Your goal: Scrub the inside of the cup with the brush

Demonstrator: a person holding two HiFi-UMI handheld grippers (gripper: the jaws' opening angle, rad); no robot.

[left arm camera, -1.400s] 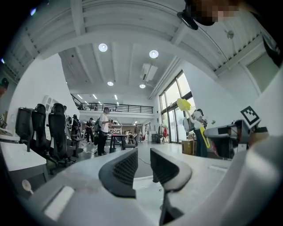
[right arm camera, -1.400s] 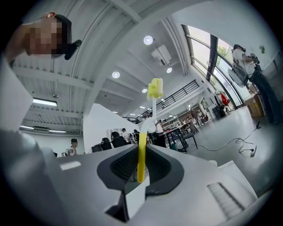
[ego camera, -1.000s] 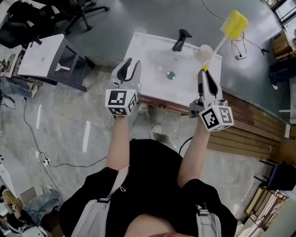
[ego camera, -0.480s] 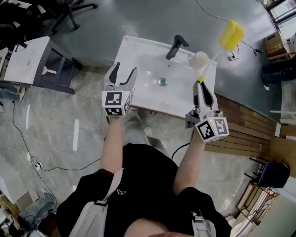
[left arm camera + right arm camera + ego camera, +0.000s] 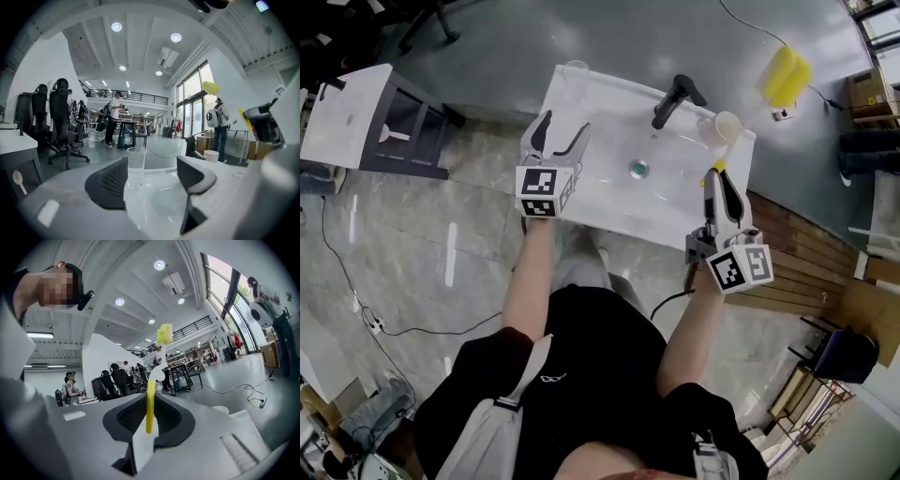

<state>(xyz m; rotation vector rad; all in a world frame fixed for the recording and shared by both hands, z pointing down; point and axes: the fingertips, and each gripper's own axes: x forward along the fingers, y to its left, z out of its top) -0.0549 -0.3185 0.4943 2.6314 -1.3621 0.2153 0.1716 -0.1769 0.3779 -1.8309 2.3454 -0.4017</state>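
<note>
Your left gripper (image 5: pixel 564 125), jaws just opening, spread and empty, faces the cup (image 5: pixel 575 80) at the sink's (image 5: pixel 605 183) far-left corner. Your right gripper (image 5: pixel 719 172) pinches the brush (image 5: pixel 787 75) handle.

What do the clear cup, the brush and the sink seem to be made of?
Clear cup: glass or plastic, glossy; the room shows through it.
Brush: smooth plastic handle, yellow then white; the yellow head looks like soft sponge.
Sink: glossy white, probably ceramic, with bright reflections.
</note>
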